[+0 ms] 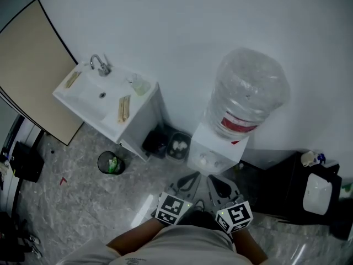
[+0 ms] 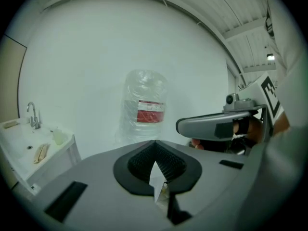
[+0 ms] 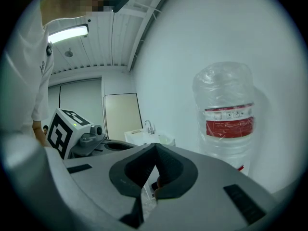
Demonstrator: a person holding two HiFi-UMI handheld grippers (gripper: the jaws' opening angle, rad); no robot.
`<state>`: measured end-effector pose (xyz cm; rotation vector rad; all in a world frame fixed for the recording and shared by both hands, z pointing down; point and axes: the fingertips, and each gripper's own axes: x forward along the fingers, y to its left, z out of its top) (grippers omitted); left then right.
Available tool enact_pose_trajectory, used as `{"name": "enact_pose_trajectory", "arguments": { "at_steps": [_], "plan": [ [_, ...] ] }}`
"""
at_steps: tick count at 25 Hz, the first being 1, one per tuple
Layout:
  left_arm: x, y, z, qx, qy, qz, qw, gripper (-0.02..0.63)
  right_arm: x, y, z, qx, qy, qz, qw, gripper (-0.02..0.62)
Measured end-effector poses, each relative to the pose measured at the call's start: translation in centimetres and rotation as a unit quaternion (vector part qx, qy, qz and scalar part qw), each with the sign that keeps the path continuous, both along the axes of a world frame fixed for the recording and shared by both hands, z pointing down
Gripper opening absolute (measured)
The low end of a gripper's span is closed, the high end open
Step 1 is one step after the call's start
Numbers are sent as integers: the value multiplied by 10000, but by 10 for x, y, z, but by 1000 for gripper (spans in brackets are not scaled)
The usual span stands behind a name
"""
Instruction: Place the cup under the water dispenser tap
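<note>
While the left hand-held gripper (image 1: 190, 181) hangs closed, a water dispenser (image 1: 218, 148) stands ahead.

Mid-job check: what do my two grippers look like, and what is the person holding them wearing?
They match. The left gripper and right gripper have smooth grey bodies tapering to two jaws lined with black ribbed pads. Each carries a white cube printed with black square markers and a small camera. No cables show. The person wears a light top.
</note>
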<state>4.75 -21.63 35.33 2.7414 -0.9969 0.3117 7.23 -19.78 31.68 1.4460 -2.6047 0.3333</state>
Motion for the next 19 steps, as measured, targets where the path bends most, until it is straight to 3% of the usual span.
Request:
{"name": "enact_pose_trajectory", "arguments": {
  "at_steps": [19],
  "plan": [
    [-5,3,-2,94,-8,-29,10000,5,-4,-5,2,-16,97,51,9999,15]
  ]
}}
